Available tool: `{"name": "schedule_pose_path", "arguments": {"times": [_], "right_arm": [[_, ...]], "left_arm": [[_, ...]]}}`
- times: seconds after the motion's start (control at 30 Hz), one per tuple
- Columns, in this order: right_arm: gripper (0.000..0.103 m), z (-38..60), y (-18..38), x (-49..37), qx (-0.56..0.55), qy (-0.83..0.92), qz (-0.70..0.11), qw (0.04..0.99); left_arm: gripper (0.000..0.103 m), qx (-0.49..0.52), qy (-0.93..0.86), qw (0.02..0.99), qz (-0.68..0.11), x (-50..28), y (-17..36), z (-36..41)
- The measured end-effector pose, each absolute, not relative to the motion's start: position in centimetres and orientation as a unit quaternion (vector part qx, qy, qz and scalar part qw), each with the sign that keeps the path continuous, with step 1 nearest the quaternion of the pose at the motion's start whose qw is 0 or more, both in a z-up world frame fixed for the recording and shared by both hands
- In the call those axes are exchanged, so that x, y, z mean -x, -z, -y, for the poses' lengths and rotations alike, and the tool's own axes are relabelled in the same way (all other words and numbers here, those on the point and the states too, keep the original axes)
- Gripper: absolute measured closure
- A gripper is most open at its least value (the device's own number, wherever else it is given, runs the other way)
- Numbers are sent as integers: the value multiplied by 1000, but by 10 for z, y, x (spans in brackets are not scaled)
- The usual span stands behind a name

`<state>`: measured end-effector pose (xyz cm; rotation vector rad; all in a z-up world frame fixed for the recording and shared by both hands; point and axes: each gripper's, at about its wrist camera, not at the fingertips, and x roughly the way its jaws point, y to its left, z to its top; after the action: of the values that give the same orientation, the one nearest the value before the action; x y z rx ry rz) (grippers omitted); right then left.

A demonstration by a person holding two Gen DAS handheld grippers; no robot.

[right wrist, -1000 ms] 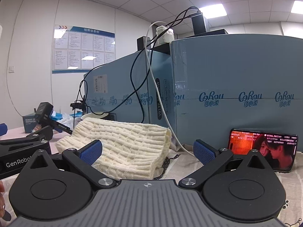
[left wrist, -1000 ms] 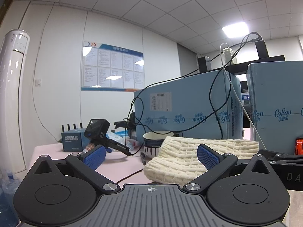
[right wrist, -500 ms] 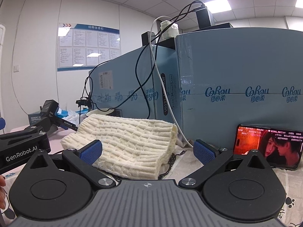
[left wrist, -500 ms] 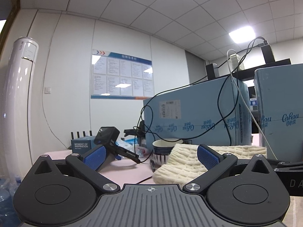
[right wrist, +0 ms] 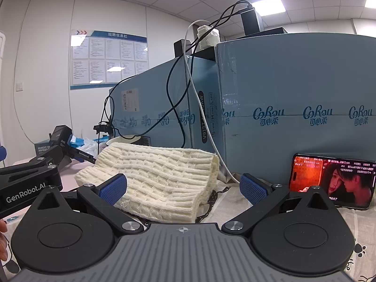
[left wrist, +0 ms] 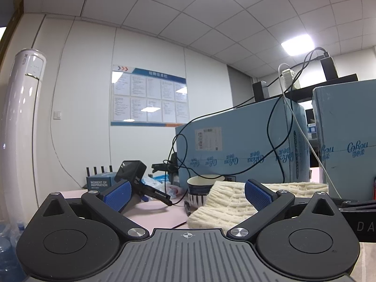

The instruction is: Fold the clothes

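I am looking at a cream cable-knit sweater [right wrist: 159, 178], which is lying folded into a thick bundle on the table [left wrist: 150, 213], its doubled edge facing the right gripper [right wrist: 183, 188] and its far end lying just beside a striped paper cup [left wrist: 202, 190]. Both grippers are sitting with their blue-padded fingers [right wrist: 112, 189] spread wide and gripping nothing; the right one is pointing straight at the sweater from close by, with its left pad showing in front of the knit, though I cannot tell whether it is touching. The left gripper [left wrist: 186, 195] is hovering further left, aiming across the pink tabletop, with only its right pad overlapping the sweater's corner in its view. From the right wrist view I am seeing the left gripper's black body coming in from the left edge. Behind the sweater, two large blue cardboard boxes [right wrist: 293, 108] are standing side by side, with black cables [right wrist: 174, 89] and a white cable [right wrist: 188, 75] draping down over them. A phone [right wrist: 331, 181] is leaning against the right box, its screen playing a video. Further left on the table, a small black camera on a handle [left wrist: 135, 176] is resting near a dark blue box [left wrist: 99, 183], and a notice board [left wrist: 149, 98] is hanging on the white wall beyond
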<state>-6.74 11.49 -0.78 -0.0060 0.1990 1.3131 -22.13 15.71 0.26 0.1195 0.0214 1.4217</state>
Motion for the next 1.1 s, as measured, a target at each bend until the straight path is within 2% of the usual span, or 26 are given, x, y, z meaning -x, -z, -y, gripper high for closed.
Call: {"name": "schedule_pose_path", "arguments": {"times": [1.1], "right_arm": [[0,-114,8,65,-2,-608,-98,788]], "left_arm": [[0,-52,-652,756,-9,221,-3,-158]]}}
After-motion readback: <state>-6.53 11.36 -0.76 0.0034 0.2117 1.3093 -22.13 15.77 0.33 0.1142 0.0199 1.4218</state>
